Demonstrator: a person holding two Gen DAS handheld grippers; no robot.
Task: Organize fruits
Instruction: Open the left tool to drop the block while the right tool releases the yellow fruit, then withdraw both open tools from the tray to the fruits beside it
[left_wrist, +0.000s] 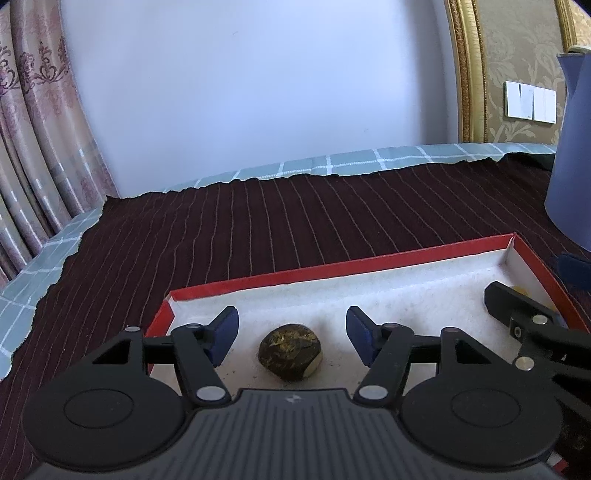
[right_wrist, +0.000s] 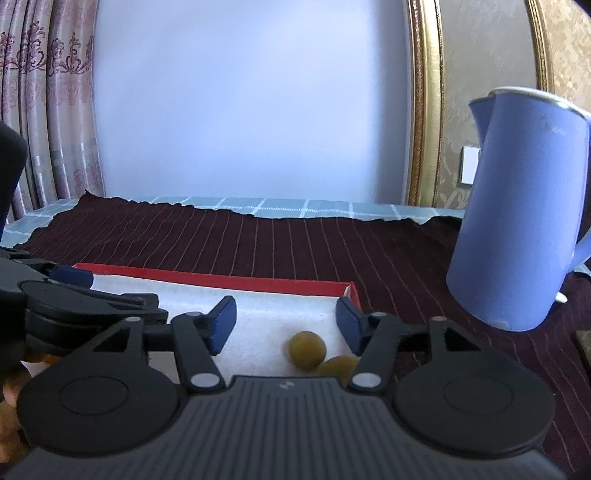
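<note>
Hovering over the left end of the red tray (left_wrist: 369, 263): left tongs (left_wrist: 291, 336), spread, pads clear of the dark, mottled fruit (left_wrist: 290, 349) lying between them on the tray's white lining, near the tray's near edge and toward its left corner. Nothing being pinched.

Hanging over the tray's right end: right tongs (right_wrist: 286, 325), likewise spread. Sitting on the lining just below them, a round olive-green fruit (right_wrist: 306, 349), touching neither pad; a second green fruit (right_wrist: 338, 367) lying just beside it to the right, close to the tray's right wall and partly hidden behind the right finger linkage. Cannot tell whether the two fruits are touching each other.

Showing at the right side of the left wrist view and the left side of the right wrist view: each pair of tongs appearing in the other's camera, both working over the same tray.

Resting on a dark maroon striped cloth (left_wrist: 258, 229): the tray, with the cloth covering a teal checked sheet (left_wrist: 332, 162) on the bench. Standing upright on the cloth beyond the tray's right end, well apart from the fruits: a blue jug (right_wrist: 517, 221).
</note>
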